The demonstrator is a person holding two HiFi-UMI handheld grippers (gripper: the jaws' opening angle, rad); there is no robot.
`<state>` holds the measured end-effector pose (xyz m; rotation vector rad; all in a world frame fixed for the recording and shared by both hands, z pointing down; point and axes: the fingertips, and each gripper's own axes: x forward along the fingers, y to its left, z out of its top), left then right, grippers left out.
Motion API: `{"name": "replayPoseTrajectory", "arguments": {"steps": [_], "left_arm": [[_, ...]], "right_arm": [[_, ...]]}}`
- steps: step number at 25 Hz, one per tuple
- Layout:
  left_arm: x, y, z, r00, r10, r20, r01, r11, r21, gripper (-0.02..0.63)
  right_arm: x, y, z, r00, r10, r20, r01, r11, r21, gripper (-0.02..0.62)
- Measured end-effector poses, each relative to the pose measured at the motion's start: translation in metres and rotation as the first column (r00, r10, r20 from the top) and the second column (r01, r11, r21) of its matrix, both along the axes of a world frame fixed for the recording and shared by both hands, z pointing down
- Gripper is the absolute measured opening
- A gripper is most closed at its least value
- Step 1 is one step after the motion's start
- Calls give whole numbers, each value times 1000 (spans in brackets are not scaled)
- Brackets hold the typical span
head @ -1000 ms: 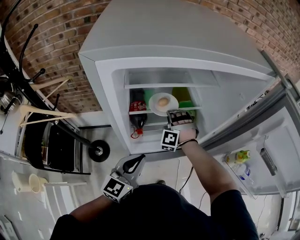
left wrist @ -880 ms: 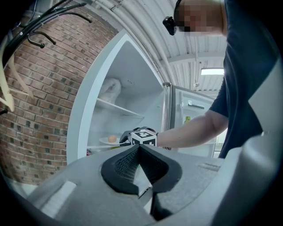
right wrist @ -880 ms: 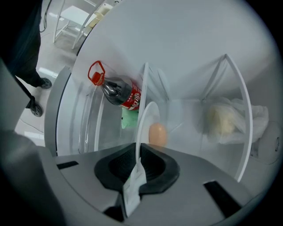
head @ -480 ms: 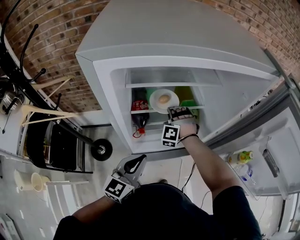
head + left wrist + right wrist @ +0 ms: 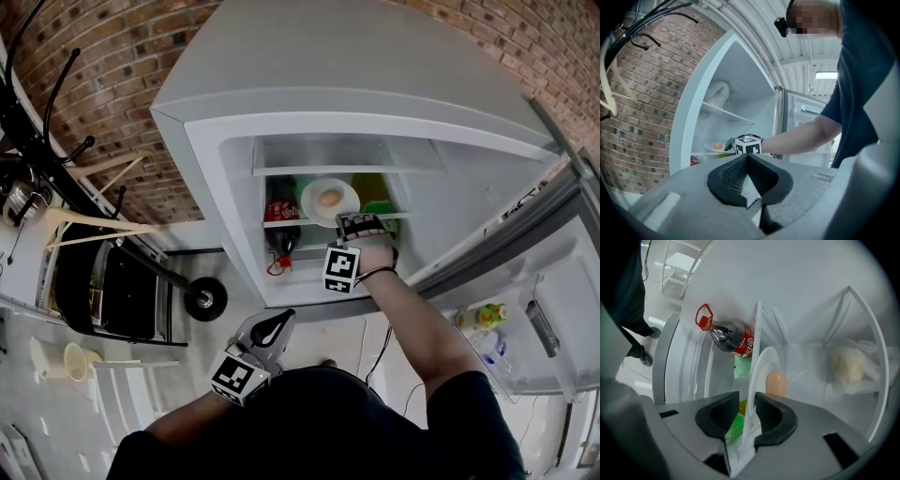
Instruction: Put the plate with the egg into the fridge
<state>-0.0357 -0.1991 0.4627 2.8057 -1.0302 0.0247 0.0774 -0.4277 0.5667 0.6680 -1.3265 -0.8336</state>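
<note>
- The right gripper [image 5: 750, 414] is opening, its jaws parting from the plate [image 5: 762, 369] rim between them. It seems best to let both pads clear the rim, then back straight out so nothing drags.
- The plate sits on the fridge shelf [image 5: 757, 317] and carries the egg [image 5: 776, 383]; a cola bottle [image 5: 734, 341] is near.
- The left gripper [image 5: 747, 174] hangs outside the fridge, jaws pressed together and empty.

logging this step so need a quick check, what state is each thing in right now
fridge door: open
plate: on the shelf
egg: whole, on the plate
right gripper: jaws opening, plate rim between them
left gripper: shut, empty
</note>
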Motion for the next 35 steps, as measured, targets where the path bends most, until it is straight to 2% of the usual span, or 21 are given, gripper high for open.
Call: {"name": "replayPoseTrajectory", "arguments": {"steps": [10,16,24,30,35], "left_arm": [[-1,4,2,1000,-13,7,13,1000,-3,5],[0,5,1,1000,-13,4,13,1000,1,5],[11,8,-8,1000,17,-9,-17,1000,5,5],[19,10,-11,999,44,-14,-44,999,24,5],[28,14,-11,997,70,-15,-70,997,21,5]], "right_arm": [[1,-5,5,1000,1,2,-1,1000,1,141],[1,-1,-6,999,0,36,-2,999,48,147],[1,23,-29,996,17,91,-24,997,69,147],[-3,57,-49,976,45,214,-64,995,80,141],[-5,91,-64,908,80,411,-109,993,48,93]]}}
